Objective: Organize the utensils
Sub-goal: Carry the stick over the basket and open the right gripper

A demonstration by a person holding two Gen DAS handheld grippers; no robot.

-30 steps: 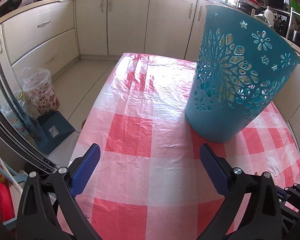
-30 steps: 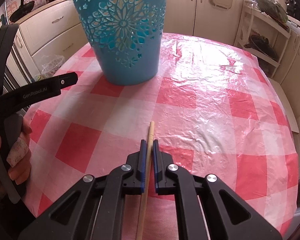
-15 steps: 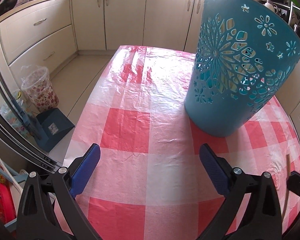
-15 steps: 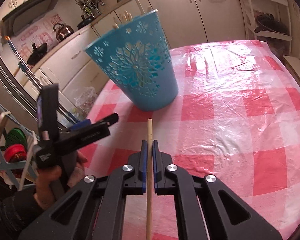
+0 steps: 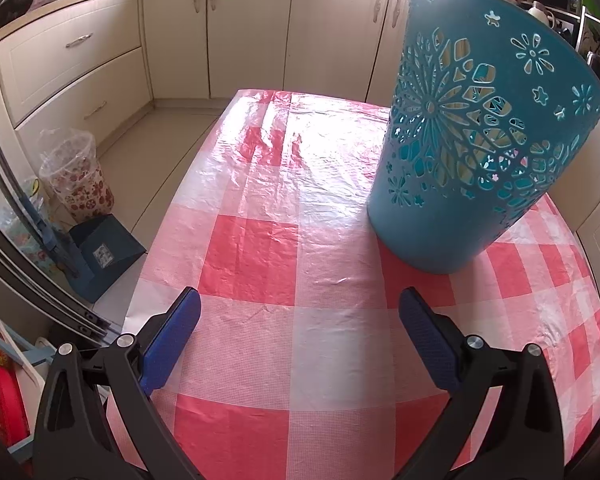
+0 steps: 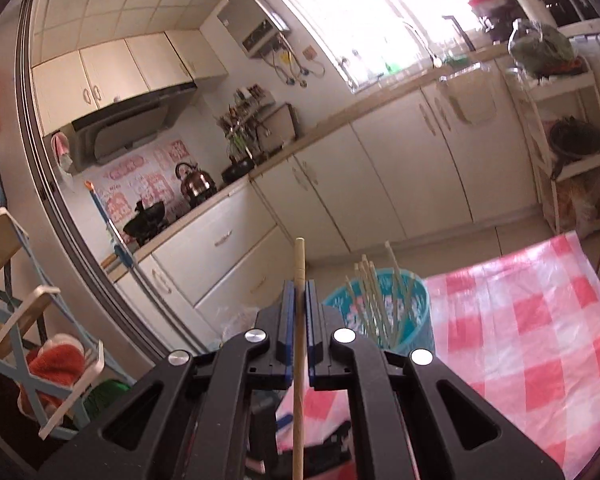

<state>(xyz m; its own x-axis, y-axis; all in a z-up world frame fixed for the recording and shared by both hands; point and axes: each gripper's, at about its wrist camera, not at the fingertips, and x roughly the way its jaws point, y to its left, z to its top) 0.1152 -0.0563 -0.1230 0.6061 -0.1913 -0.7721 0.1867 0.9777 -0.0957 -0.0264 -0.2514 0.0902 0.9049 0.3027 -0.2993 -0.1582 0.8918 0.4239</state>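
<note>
A teal cut-out basket (image 5: 476, 128) stands on the red-and-white checked tablecloth (image 5: 292, 240), ahead and right of my left gripper (image 5: 296, 316), which is open and empty just above the cloth. In the right wrist view the basket (image 6: 414, 312) sits far below and holds several wooden chopsticks (image 6: 370, 300) standing upright. My right gripper (image 6: 299, 286) is shut on a wooden chopstick (image 6: 299, 264), held high above the table, a little left of the basket.
Cream kitchen cabinets (image 5: 252, 32) line the far wall. A lined floral bin (image 5: 76, 176) and a blue dustpan (image 5: 104, 252) stand on the floor left of the table. A white shelf rack (image 6: 560, 136) stands at the right.
My right gripper has lifted the chopstick from the cloth to high above the table, and now looks down into the basket. The left gripper has stayed open and shifted only slightly.
</note>
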